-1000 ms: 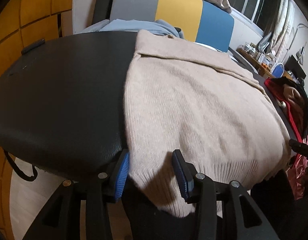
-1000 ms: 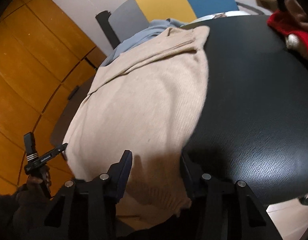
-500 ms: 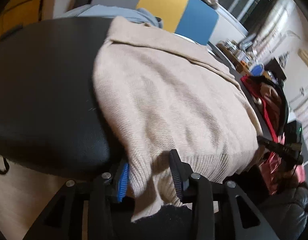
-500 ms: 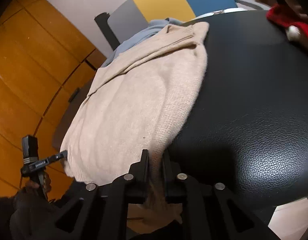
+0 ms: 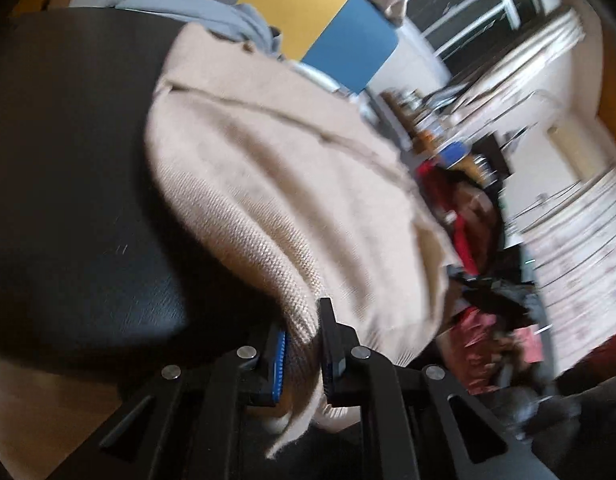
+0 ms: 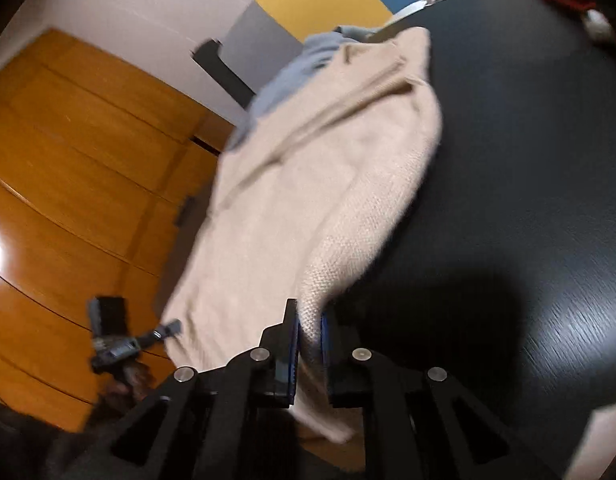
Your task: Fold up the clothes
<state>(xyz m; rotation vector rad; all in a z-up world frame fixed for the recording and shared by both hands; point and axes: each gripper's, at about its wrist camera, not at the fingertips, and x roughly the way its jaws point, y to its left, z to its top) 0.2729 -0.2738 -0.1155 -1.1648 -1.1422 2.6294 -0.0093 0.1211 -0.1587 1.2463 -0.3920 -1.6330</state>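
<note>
Both claws pinch the beige sweater [image 5: 292,184] hem: left claw [image 5: 302,344] closing, right claw [image 6: 309,344] pressed tight.

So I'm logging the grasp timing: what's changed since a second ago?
Both grippers took hold of the beige sweater's near hem: the right gripper is clamped on it, the left gripper's jaws are closing on it, bunching the edge upward. The black table and blue garment are unchanged.

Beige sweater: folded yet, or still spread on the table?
Spread. The beige sweater lies open across the black table, only its near hem corners lifted in each gripper; no fold is laid over yet.
</note>
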